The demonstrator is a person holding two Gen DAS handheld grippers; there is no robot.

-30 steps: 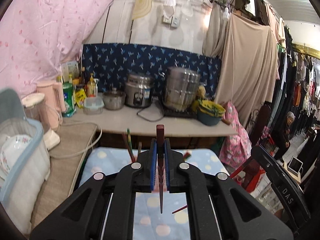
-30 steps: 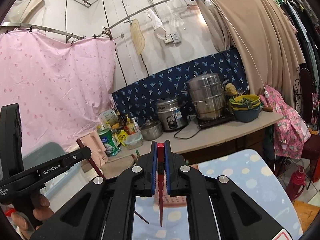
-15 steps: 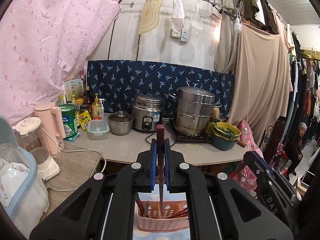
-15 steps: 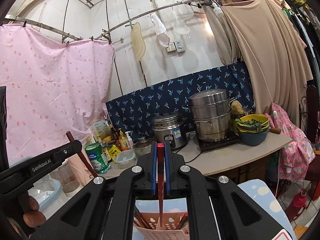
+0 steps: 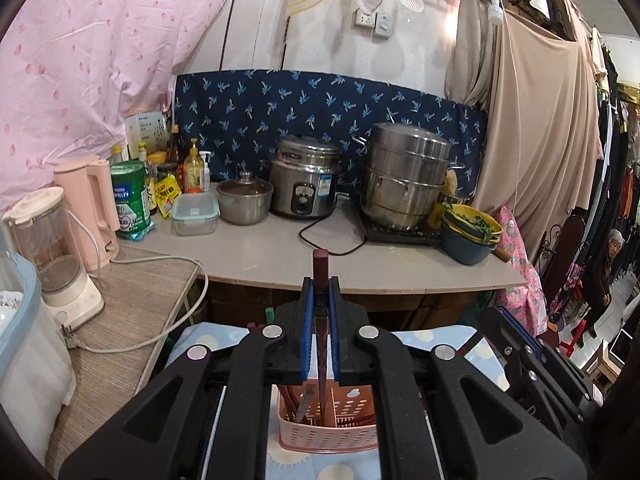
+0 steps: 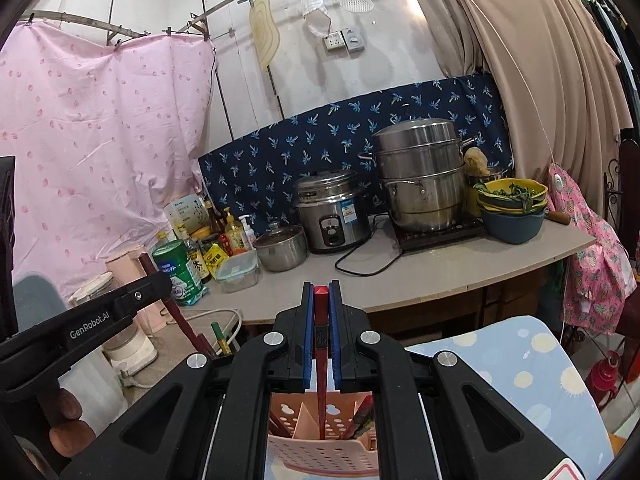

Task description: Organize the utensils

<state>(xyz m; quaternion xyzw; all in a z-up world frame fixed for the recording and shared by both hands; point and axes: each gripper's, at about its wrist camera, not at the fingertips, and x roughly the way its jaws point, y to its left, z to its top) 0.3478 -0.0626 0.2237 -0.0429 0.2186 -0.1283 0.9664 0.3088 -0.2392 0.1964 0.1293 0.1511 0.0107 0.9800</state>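
My left gripper (image 5: 320, 312) is shut on a dark maroon chopstick (image 5: 320, 276) that stands upright, its tip down inside a pink perforated utensil basket (image 5: 328, 436) holding several other chopsticks. My right gripper (image 6: 320, 320) is shut on a red chopstick (image 6: 321, 300), also upright, its tip inside the same pink basket (image 6: 320, 452). The basket stands on a blue spotted cloth (image 6: 520, 364). The left gripper's side (image 6: 92, 324) shows at the left of the right wrist view, with its maroon chopstick (image 6: 176, 312) slanting down.
Behind the basket runs a grey counter (image 5: 360, 264) with a rice cooker (image 5: 306, 176), a steel steamer pot (image 5: 404, 180), a small lidded pot (image 5: 244, 198), stacked bowls (image 5: 470, 236), bottles and a green tin (image 5: 128, 196). A pink kettle (image 5: 86, 208) and blender (image 5: 52, 256) stand left.
Both grippers tilted up from facing the spotted cloth and came over the pink basket. Both chopsticks have lowered tip-first into it. Both jaws stayed shut.
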